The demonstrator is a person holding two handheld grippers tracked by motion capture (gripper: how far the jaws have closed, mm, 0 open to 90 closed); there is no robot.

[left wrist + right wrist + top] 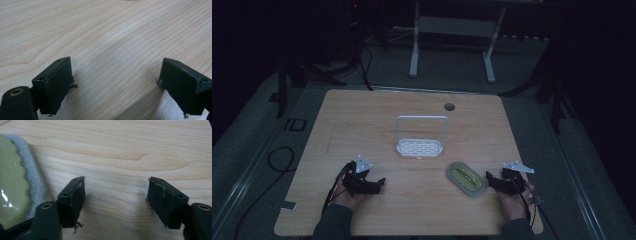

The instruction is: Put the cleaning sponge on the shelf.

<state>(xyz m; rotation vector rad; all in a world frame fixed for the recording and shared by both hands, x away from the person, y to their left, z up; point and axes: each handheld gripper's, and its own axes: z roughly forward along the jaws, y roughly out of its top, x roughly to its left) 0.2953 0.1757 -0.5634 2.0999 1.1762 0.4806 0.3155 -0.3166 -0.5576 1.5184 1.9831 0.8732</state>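
Observation:
An oval green dish (466, 177) with a grey fuzzy rim lies on the wooden table (362, 115) at the front right. In the right gripper view the green dish (11, 195) lies at the left edge, beside my left jaw. My right gripper (490, 179) rests just right of the dish, open, with bare wood between its jaws. My left gripper (381, 183) rests at the front left, open over bare table. A white rack (420, 138) with a tall wire handle stands in the middle of the table. The right gripper (115, 191) and left gripper (116, 75) hold nothing.
A round cable hole (449, 106) sits near the table's far edge. A white desk frame (452, 45) stands on the floor behind the table. Black cables (277, 160) lie on the floor at the left. The room is dim.

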